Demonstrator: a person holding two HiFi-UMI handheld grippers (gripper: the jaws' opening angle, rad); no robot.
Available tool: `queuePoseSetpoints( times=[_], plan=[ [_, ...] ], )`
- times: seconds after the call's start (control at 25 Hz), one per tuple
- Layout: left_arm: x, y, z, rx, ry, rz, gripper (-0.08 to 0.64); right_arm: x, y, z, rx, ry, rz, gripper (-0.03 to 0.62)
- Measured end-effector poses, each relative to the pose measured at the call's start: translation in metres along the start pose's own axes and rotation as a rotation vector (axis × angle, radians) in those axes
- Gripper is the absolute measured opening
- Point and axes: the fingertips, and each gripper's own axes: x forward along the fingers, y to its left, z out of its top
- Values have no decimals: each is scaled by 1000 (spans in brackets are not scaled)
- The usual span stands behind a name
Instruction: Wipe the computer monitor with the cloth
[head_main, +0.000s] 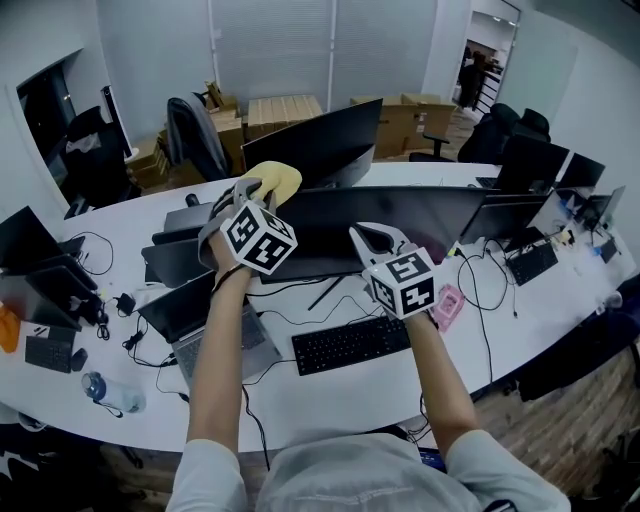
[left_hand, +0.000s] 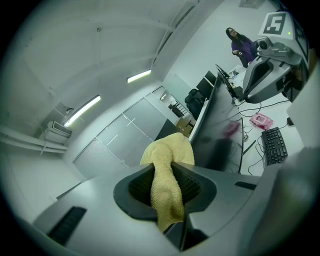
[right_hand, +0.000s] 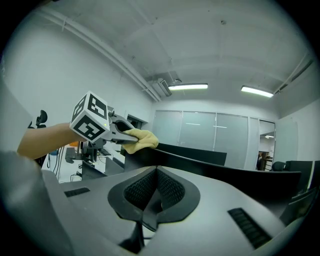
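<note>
- Far left on the curved white desk (head_main: 330, 400): a clear bottle (head_main: 108, 392), near a dark open laptop (head_main: 205, 315).
- Next along, the left gripper (head_main: 256, 190), lifted above the laptop and clenched on a yellow cloth (head_main: 280, 180).
- In the left gripper view, ribbed jaws closed on the cloth's middle, one fold hanging back toward the camera, a bunch bulging out past the tips.
- Cloth up at the top left corner of the wide dark monitor (head_main: 400, 222), resting against its upper edge as seen from the right gripper view.
- Below the monitor, a black keyboard (head_main: 350, 343) flat on the desk, thin cables trailing beside it.
- Right of centre, the right gripper (head_main: 370, 237), held up in front of the monitor's lower middle, jaws pressed together on nothing; contact with the screen not clear.
- Just beside the right wrist, a small pink object (head_main: 448, 305) on the desk, kind not clear.
- Further right, a second keyboard (head_main: 533, 262) in front of more dark screens.
</note>
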Motion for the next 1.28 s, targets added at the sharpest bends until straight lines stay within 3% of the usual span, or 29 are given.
queuePoseSetpoints(
  times=[0.36, 0.56, 1.12, 1.28],
  plan=[
    [-14, 28, -38, -51, 32, 39, 94, 21, 24, 12, -16, -18, 40, 23],
    [-21, 36, -63, -199, 16, 10, 94, 34, 37, 9, -14, -9, 68, 23],
    [-12, 19, -102, -422, 23, -62, 94, 40, 56, 1, 9, -3, 108, 23],
    [-7, 9, -105, -451, 25, -71, 94, 39, 54, -1, 7, -2, 110, 23]
  ],
)
